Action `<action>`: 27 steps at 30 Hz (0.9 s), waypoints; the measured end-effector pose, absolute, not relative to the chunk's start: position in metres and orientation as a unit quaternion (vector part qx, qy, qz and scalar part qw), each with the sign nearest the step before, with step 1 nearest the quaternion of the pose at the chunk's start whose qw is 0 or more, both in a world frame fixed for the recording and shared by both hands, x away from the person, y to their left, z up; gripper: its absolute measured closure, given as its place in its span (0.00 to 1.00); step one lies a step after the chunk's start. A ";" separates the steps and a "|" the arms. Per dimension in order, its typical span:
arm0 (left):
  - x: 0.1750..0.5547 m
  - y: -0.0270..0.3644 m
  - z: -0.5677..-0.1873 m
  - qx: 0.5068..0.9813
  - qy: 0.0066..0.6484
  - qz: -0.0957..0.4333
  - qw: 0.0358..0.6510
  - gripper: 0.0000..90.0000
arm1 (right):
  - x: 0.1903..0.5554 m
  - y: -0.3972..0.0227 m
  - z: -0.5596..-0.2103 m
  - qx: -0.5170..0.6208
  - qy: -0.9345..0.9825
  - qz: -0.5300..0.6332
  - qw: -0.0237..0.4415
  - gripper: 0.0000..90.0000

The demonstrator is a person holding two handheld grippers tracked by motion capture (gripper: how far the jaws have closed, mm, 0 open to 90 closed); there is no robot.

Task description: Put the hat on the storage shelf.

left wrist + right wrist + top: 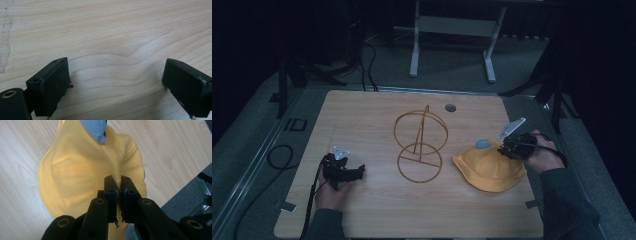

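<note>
A yellow cloth hat point(489, 167) with a light blue part point(482, 144) lies on the right side of the wooden table point(362, 210). My right gripper point(512, 146) sits at the hat's far right edge, and in the right gripper view point(117, 183) its jaws pinch a ridge of the yellow hat point(82, 175) fabric between them; the blue part point(95, 130) shows beyond. My left gripper point(346, 172) rests low at the table's left, and in the left gripper view point(115, 82) its jaws stand wide apart over bare wood with nothing between them.
A thin wire stand of two hoops point(419, 147) stands at the table's middle, between the two grippers. A small grey round grommet point(450, 107) sits near the far edge. A white-legged frame point(452, 30) stands on the floor behind the table. A cable point(279, 157) lies left of the table.
</note>
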State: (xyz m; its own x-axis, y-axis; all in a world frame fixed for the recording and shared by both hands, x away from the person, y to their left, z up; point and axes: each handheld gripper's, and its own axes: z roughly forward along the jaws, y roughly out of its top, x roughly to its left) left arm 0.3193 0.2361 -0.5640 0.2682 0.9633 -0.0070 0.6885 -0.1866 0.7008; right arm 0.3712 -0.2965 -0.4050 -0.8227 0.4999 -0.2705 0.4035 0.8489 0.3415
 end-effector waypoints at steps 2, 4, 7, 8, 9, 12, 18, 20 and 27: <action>0.319 0.236 -0.564 0.736 0.561 0.226 0.304 0.09 | 0.371 -0.296 -0.402 0.238 0.945 0.138 0.178 0.94; 0.319 0.236 -0.564 0.736 0.561 0.226 0.304 0.09 | 0.370 -0.296 -0.397 0.236 0.945 0.140 0.178 0.94; 0.319 0.236 -0.564 0.736 0.561 0.226 0.304 0.09 | 0.370 -0.295 -0.393 0.231 0.945 0.140 0.182 0.94; 0.319 0.236 -0.564 0.736 0.561 0.226 0.304 0.09 | 0.370 -0.295 -0.393 0.231 0.945 0.140 0.182 0.94; 0.319 0.236 -0.564 0.736 0.561 0.226 0.304 0.09 | 0.369 -0.294 -0.391 0.230 0.945 0.141 0.182 0.94; 0.319 0.236 -0.564 0.736 0.561 0.226 0.304 0.09 | 0.368 -0.292 -0.382 0.225 0.945 0.148 0.186 0.94; 0.319 0.236 -0.564 0.736 0.561 0.226 0.304 0.09 | 0.367 -0.290 -0.367 0.217 0.944 0.161 0.191 0.94; 0.319 0.236 -0.564 0.736 0.561 0.226 0.304 0.09 | 0.367 -0.289 -0.362 0.213 0.943 0.165 0.193 0.94; 0.319 0.236 -0.564 0.736 0.561 0.226 0.304 0.09 | 0.368 -0.289 -0.349 0.206 0.942 0.174 0.197 0.94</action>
